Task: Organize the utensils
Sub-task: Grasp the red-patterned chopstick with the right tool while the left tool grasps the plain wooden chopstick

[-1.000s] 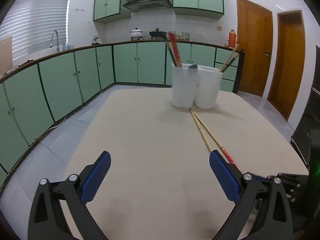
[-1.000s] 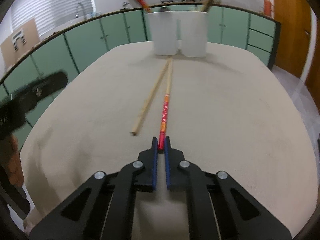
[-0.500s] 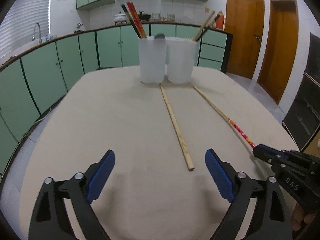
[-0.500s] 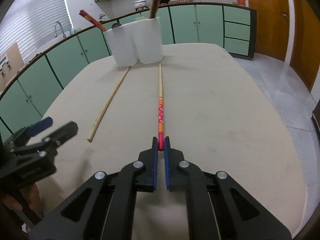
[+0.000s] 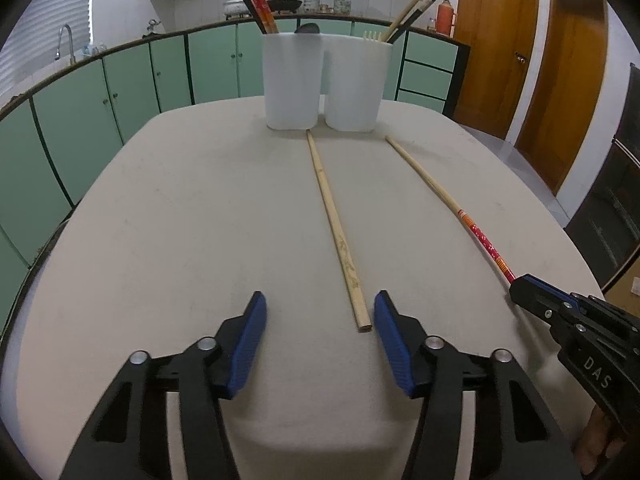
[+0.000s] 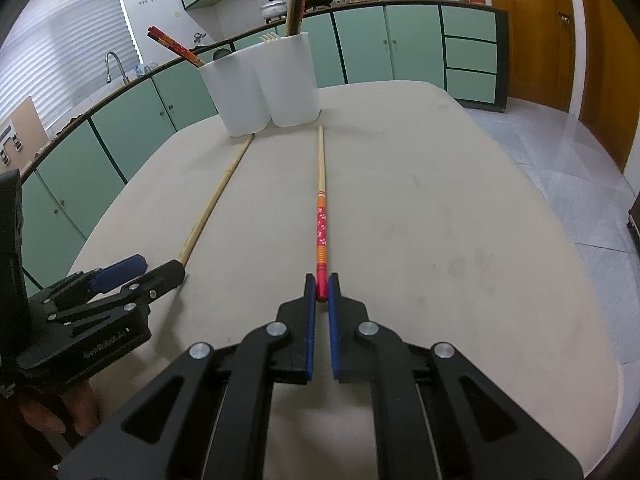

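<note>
A plain bamboo chopstick (image 5: 334,224) (image 6: 216,200) lies on the beige table (image 5: 160,240), running from the white holders toward me. Its near end sits between the jaws of my left gripper (image 5: 320,316) (image 6: 156,268), close to the right pad (image 5: 390,332). Those jaws are closing and neither pad presses on the stick. My right gripper (image 6: 321,280) (image 5: 520,284) is shut on the red end of a red-and-bamboo chopstick (image 6: 321,220) (image 5: 440,196), whose far tip rests on the table.
Two white utensil holders (image 5: 294,80) (image 5: 356,84) stand side by side at the table's far end, each with chopsticks and utensils inside. Green kitchen cabinets (image 5: 120,92) curve round the left and back. Wooden doors (image 5: 496,40) are at the right.
The left gripper came forward and down onto the plain chopstick's near end, and its jaws narrowed. The right gripper stayed shut on the red chopstick and swung it apart from the plain one.
</note>
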